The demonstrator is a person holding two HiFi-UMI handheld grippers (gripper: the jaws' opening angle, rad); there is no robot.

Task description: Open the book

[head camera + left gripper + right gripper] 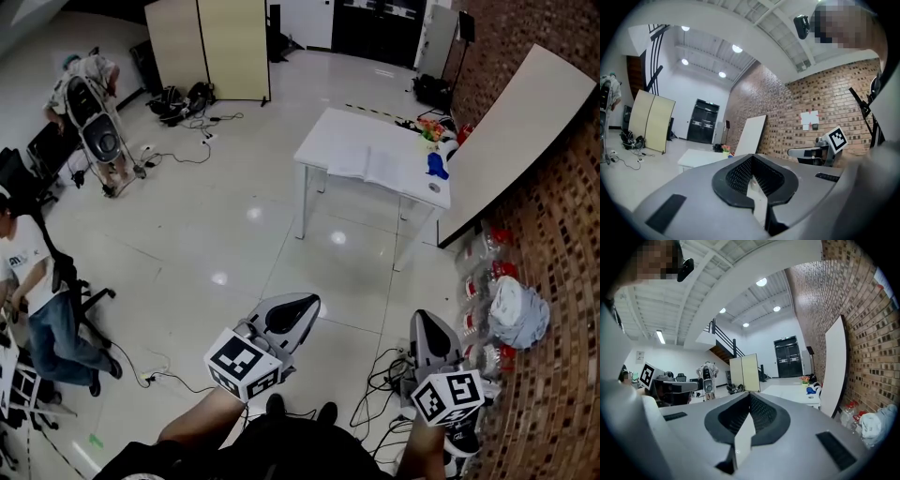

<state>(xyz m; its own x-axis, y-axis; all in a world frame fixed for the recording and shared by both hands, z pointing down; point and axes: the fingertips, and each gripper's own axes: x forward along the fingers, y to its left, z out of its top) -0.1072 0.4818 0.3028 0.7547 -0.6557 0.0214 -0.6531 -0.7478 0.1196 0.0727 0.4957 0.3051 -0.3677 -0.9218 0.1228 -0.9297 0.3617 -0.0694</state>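
Book (373, 165) on surface (323, 131), well apart, ahead btwn left tongs (286, 319) & right tongs (432, 339); long axis approx. along near edge. Both tongs shut, empty.

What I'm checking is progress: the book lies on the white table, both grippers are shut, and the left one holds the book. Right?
Not quite. The left gripper holds nothing: the left gripper view shows its jaws together and empty. The book does lie on the white table, far from it in the head view, and the right gripper is shut too.
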